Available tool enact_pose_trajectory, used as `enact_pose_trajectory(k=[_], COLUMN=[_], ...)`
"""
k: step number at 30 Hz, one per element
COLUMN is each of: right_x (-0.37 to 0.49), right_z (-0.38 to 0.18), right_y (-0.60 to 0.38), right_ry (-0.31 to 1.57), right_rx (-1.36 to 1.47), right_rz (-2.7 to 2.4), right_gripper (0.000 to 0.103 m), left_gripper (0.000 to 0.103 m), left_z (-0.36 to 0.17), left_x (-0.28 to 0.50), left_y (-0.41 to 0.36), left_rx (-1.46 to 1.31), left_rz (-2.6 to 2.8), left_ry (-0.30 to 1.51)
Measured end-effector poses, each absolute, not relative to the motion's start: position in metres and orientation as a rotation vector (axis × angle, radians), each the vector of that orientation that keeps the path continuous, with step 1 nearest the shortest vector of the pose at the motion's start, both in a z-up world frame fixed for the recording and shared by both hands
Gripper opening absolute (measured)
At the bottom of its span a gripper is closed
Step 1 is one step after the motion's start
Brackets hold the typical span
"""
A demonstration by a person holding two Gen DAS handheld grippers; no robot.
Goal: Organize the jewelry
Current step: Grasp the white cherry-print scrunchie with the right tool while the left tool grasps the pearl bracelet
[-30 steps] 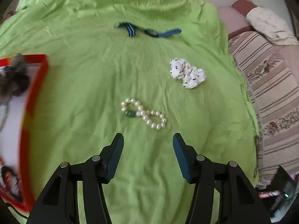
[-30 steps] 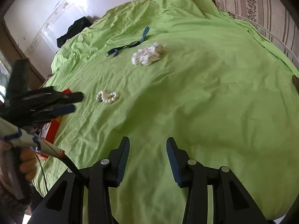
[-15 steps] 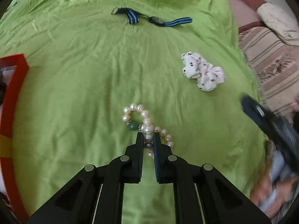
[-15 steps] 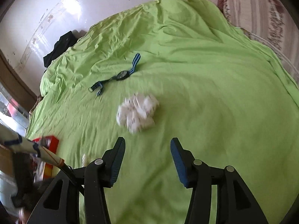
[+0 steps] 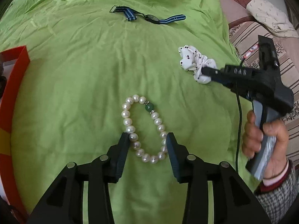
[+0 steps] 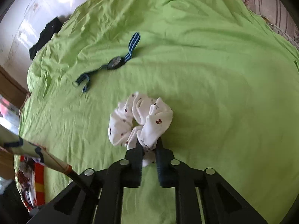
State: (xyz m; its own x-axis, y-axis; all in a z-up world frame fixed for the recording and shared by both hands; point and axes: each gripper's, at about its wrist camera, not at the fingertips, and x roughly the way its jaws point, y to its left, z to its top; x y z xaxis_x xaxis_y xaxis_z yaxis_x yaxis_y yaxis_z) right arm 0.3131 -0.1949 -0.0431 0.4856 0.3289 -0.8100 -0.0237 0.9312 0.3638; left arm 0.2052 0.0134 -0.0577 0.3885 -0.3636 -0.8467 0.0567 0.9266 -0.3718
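A pearl bracelet (image 5: 144,128) with one green bead lies as an open loop on the green sheet. My left gripper (image 5: 148,140) is open, its fingers either side of the loop's near end, touching or close to the pearls. A white scrunchie with cherry print (image 6: 142,121) lies further right; it also shows in the left wrist view (image 5: 194,63). My right gripper (image 6: 148,146) is shut on the scrunchie's near edge; it appears in the left wrist view (image 5: 207,71) too. A blue striped watch (image 5: 149,17) lies at the far side, also in the right wrist view (image 6: 115,62).
A red-edged box (image 5: 13,100) stands at the left, its corner also in the right wrist view (image 6: 35,179). A striped sofa (image 5: 261,43) borders the sheet on the right. A dark cloth (image 6: 45,37) lies at the sheet's far edge.
My left gripper was shut on the twisted bracelet and has now opened; the bracelet lies as an open loop. My right gripper moved in and shut on the scrunchie.
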Motion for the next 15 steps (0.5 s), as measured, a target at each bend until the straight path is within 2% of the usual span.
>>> enact_pose_trajectory(k=[1, 2, 13, 15], right_x=[0.309, 0.301, 0.166, 0.142], right_z=[-0.043, -0.042, -0.033, -0.036], right_y=[-0.195, -0.196, -0.219, -0.223], right_ry=[1.043, 1.047, 1.099, 1.108], right_rx=[0.310, 0.304, 0.377, 0.383], right_rz=[0.216, 0.217, 0.376, 0.389], right_gripper=[0.009, 0.008, 0.008, 0.010], left_gripper=[0.034, 0.011, 0.009, 0.009], left_z=[-0.058, -0.058, -0.027, -0.025], left_x=[0.206, 0.207, 0.145, 0.131], left_y=[0.011, 0.010, 0.029, 0.028], left_rx=[-0.304, -0.310, -0.373, -0.333], left_rz=[-0.268, -0.260, -0.298, -0.302], left_ry=[1.150, 1.157, 1.148, 1.143])
